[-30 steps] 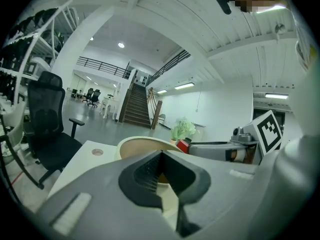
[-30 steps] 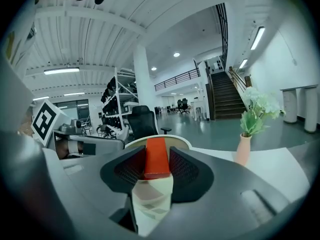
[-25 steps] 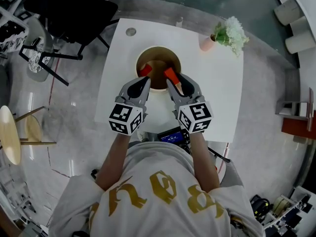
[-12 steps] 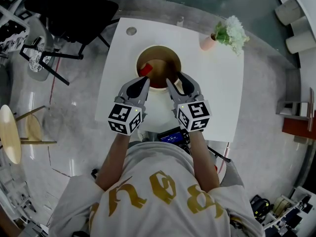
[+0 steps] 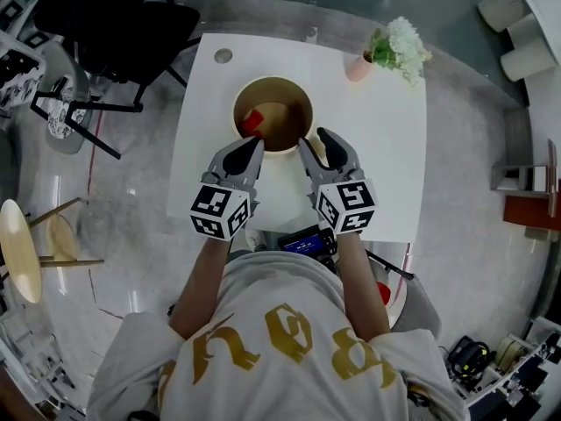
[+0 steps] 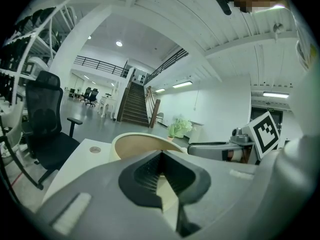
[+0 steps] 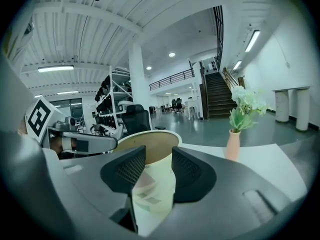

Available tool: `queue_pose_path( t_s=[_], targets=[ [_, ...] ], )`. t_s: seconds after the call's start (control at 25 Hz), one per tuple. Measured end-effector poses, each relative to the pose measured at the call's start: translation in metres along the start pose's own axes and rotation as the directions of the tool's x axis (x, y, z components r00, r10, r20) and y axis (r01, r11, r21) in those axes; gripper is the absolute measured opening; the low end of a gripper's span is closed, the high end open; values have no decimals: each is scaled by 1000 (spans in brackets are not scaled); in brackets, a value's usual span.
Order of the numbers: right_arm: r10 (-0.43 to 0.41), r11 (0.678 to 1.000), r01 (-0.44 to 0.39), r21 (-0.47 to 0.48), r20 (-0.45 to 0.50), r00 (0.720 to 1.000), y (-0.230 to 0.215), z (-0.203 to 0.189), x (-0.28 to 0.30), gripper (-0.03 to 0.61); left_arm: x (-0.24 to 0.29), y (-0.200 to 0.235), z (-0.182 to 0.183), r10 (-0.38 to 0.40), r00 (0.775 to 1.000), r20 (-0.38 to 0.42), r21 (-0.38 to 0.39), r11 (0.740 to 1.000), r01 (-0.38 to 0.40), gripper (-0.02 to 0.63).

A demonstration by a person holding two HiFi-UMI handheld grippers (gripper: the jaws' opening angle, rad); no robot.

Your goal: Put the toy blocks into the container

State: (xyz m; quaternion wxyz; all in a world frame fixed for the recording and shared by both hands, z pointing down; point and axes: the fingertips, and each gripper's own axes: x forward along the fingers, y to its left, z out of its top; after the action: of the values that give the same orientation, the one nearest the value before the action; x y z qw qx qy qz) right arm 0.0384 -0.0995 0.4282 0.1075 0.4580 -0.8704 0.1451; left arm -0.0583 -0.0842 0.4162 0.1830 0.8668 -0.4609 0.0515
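A red toy block [image 5: 252, 121] lay inside the round tan container [image 5: 285, 90], low against the inner wall on the left side as the head view showed it. No other block could be made out in it. The container stood upright on the white table [image 5: 386, 147], roughly midway across the top.

Both grippers pointed at the container from the person's side, their tips just beside its near rim. The left gripper [image 5: 255, 143] had its jaws closed, the ribbed pads meeting at the tip with nothing held between them. The right gripper [image 5: 317, 146] had its jaws apart. They had just been closing a little, and nothing stood between them; only the pale outer wall of the container showed through the gap. Each gripper carried its marker cube at the rear, above the person's forearms, and the two grippers sat side by side, near each other but not touching.

Farther out on the table, a pink vase [image 5: 358, 68] of white and green flowers [image 5: 399, 44] stood near the far right corner, well apart from the container. A small round cap [image 5: 223, 55] sat near the far left corner. A black office chair [image 5: 114, 16] stood on the glossy floor beyond the table's left side, and a pale wooden stool [image 5: 17, 239] farther to the left.
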Motion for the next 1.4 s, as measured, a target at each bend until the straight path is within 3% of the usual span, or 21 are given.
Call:
queue_pose_path(
  t_s=[0.76, 0.96, 1.4],
  targets=[
    [-104, 994, 105, 10, -47, 993, -22, -31, -35, 175, 3, -49, -25, -128, 990, -62, 82, 988, 133, 2],
    [-114, 993, 112, -29, -107, 988, -28, -51, -31, 175, 0, -57, -29, -164, 985, -62, 92, 981, 169, 2],
    [-129, 991, 121, -52, -221, 967, -49, -97, -23, 187, 5, -68, -73, -214, 961, -176, 65, 971, 228, 1]
  ],
)
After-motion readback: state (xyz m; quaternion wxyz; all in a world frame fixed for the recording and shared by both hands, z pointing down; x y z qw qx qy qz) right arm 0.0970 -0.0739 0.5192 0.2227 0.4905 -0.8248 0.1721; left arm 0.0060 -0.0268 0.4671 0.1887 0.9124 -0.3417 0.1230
